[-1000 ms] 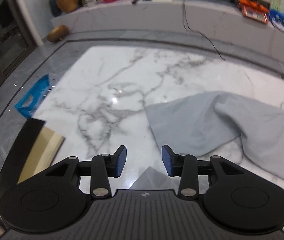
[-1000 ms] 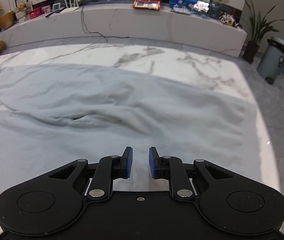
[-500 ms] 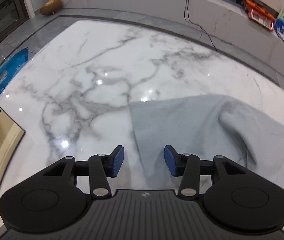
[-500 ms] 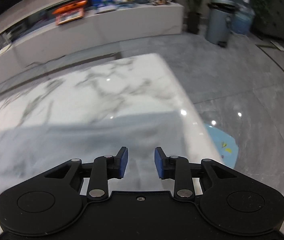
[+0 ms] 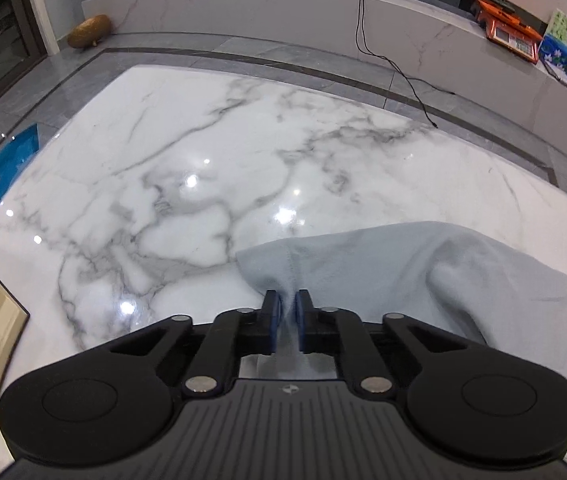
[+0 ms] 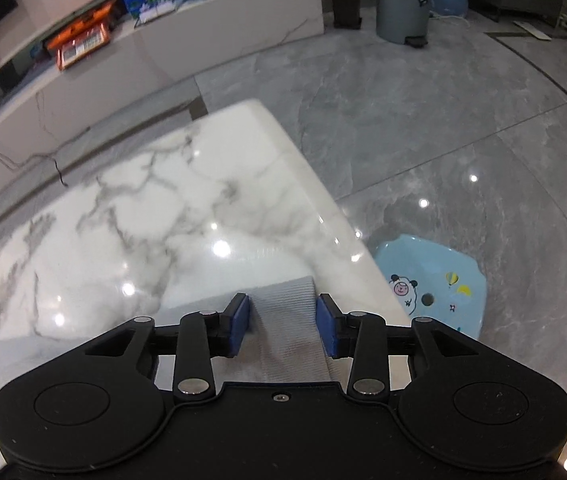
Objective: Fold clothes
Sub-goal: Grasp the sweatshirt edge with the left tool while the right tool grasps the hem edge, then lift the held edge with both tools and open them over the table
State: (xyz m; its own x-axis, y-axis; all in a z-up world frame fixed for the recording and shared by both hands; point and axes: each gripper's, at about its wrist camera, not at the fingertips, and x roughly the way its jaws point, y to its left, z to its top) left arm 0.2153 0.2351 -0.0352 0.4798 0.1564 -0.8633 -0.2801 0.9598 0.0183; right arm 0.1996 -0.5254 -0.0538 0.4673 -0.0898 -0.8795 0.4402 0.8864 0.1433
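The left gripper (image 5: 287, 300) has just closed its jaws and now pinches a seamed edge of the pale grey garment (image 5: 383, 272), which spreads away to its right over the white marble table (image 5: 203, 168). The right gripper (image 6: 283, 312) has been closing too, and its blue pads (image 6: 241, 320) stand a ribbed band's width apart, both touching the garment's ribbed hem (image 6: 287, 320) that runs between them, near the table's right edge. Beyond that edge, to its right, a light blue plastic stool (image 6: 435, 280) sits on the grey floor
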